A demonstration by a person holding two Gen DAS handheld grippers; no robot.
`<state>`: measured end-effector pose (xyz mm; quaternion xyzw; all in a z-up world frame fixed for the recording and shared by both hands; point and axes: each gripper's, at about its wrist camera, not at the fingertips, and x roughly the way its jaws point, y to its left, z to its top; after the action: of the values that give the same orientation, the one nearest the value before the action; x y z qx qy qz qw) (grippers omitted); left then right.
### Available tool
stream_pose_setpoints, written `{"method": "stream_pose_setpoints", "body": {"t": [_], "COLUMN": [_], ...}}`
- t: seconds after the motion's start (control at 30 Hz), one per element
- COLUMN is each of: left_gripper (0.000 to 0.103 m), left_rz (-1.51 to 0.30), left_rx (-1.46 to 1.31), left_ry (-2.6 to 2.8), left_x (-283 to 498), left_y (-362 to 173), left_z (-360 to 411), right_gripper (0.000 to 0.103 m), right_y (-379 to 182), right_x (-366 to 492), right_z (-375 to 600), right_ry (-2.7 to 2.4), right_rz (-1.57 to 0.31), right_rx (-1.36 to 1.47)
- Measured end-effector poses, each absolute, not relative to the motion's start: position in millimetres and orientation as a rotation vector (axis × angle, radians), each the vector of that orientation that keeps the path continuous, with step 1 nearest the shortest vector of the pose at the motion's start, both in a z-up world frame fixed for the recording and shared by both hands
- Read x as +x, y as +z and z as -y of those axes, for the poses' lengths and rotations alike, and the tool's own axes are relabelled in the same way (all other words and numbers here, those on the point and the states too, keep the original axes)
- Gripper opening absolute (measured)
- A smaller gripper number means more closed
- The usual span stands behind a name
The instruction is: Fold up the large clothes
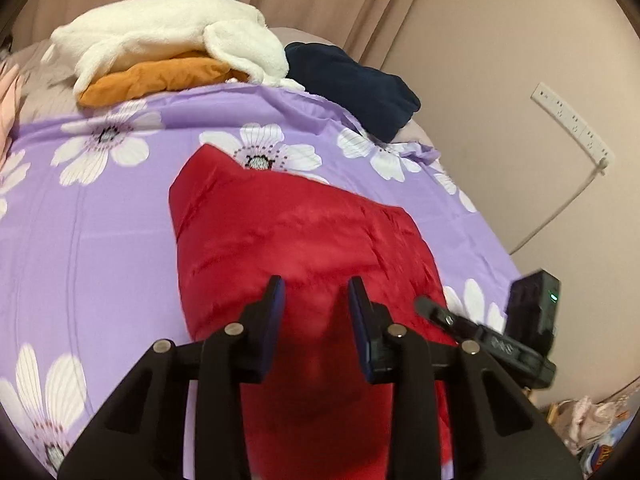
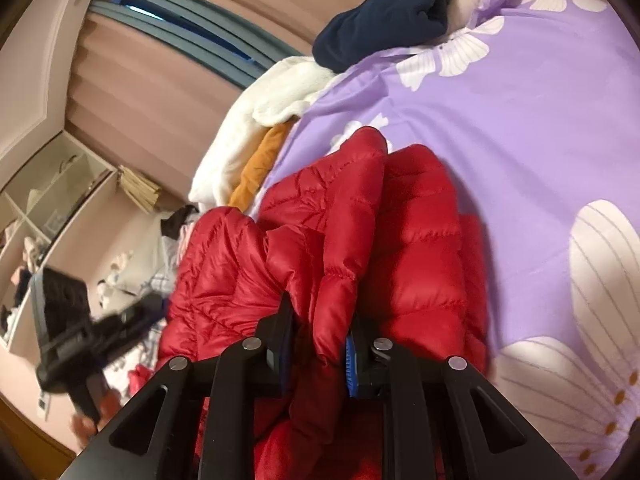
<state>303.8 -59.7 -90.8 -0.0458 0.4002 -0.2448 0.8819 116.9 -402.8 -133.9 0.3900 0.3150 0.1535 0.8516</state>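
- Red quilted down jacket point(image 1: 288, 236) lies on the purple daisy-print bedsheet point(image 1: 100, 216), spread from the middle of the sheet toward its near edge
- Left gripper point(image 1: 316, 292) hangs over the near part of the jacket; red fabric shows between its pads point(image 1: 276, 304), but whether they press on it I cannot tell
- Right gripper point(image 2: 320, 320) is clamped on a raised ridge of the jacket point(image 2: 416, 240), the fold pinched between both pads
- In the left wrist view the right gripper point(image 1: 480, 332) shows just right of the jacket
- In the right wrist view the left gripper point(image 2: 80, 332) shows left of the jacket, blurred
- White fleece garment point(image 1: 168, 32) sits beyond the jacket, at the sheet's far edge, on top of an orange garment point(image 1: 156, 80)
- Navy garment point(image 1: 352, 84) lies beyond the jacket, just right of the white fleece
- White power strip point(image 1: 572, 120) is fixed to the wall, well right of the jacket
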Motion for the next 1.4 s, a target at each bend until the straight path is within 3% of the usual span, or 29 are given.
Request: {"method": "stream_pose_setpoints", "body": {"t": [0.2, 0.67, 1.13, 1.4], "left_gripper": [0.031, 0.031, 0.031, 0.031], "left_rz": [-0.924, -0.898, -0.869, -0.873], "left_rx": [-0.006, 0.041, 0.105, 0.110], "left_ry": [-0.464, -0.447, -0.445, -0.456], "left_x": [332, 326, 319, 317], "left_y": [-123, -127, -129, -134], "left_z": [75, 77, 84, 89], "right_gripper": [0.022, 0.024, 0.018, 0.014], "right_y": [-129, -21, -90, -116], "right_x": [111, 51, 39, 40], "right_z": [403, 346, 309, 305], "right_ry": [0.282, 0.348, 0.372, 0.348], "right_rz": [-0.702, -0.520, -0.741, -0.744], "right_rx": [0.762, 0.346, 0.205, 0.209]}}
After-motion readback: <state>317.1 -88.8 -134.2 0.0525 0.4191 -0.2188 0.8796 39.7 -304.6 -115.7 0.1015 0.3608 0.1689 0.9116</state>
